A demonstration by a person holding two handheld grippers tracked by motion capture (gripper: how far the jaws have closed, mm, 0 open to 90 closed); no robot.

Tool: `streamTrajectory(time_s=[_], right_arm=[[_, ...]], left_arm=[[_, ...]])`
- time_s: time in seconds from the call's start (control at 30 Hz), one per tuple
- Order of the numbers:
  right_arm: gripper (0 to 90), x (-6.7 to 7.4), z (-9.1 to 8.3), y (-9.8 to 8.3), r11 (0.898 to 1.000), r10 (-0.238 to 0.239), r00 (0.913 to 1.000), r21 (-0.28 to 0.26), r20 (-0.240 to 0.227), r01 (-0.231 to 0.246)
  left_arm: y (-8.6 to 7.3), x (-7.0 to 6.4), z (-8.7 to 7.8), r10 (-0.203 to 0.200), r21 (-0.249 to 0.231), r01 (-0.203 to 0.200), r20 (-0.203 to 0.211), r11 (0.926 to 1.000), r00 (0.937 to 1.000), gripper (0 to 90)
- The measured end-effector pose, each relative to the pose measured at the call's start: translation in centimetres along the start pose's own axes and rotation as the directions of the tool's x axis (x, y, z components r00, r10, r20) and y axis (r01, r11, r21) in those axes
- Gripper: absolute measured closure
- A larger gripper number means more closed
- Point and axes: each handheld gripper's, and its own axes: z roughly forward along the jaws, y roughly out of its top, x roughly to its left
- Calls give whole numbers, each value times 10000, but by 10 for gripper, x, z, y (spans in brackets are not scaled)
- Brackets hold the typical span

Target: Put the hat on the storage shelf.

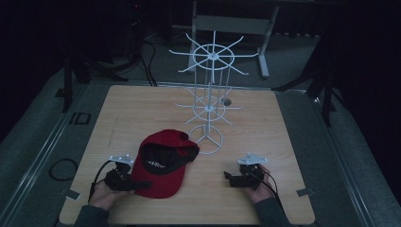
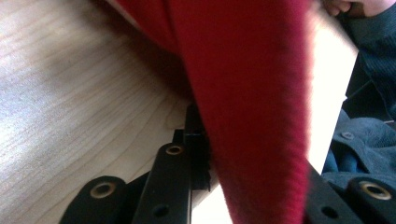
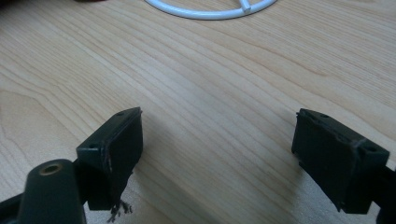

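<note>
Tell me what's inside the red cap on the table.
The red cap lies open side up, showing a dark lining with faint, unreadable pale print. The left hand-held gripper is clamped on its edge. Whatever lies under the cap on the wooden table is covered.

The person's left hand (image 1: 105,194) holds the left tongs (image 1: 137,185) low at the near left of the counter (image 1: 142,109), jaws pointing right and closed on the edge of a red cap (image 1: 161,177), whose fabric runs between them in the left gripper view. The right hand (image 1: 259,189) holds the right tongs (image 1: 227,177) at the near right, jaws spread wide apart and pointing left over bare wood.
</note>
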Motion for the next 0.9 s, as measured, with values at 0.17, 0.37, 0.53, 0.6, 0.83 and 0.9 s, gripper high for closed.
streamTrajectory(time_s=[0.17, 0.37, 0.53, 0.6, 0.83, 0.9], right_arm=[[163, 0, 0, 0, 10000, -12, 10000, -2, 0, 12], [163, 0, 0, 0, 10000, -9, 10000, -2, 1, 9], [163, 0, 0, 0, 10000, -11, 10000, -1, 2, 11], [163, 0, 0, 0, 10000, -10, 10000, -2, 2, 10], [163, 0, 0, 0, 10000, -11, 10000, -2, 2, 11], [163, 0, 0, 0, 10000, -11, 10000, -3, 2, 11]], left_arm=[[1, -5, -7, 223, -517, -244, -407, 9984, 9989, 842], [2, -8, -12, 400, -1046, -526, -1189, 9931, 9921, 851], [1, -6, -17, 290, -1638, -568, -1673, 9849, 9855, 852], [1, -5, -21, 171, -1922, -521, -1793, 9800, 9836, 852], [6, -7, -32, 110, -2902, -825, -2399, 9534, 9707, 851], [7, -8, -34, 22, -3190, -898, -2649, 9435, 9643, 851]])
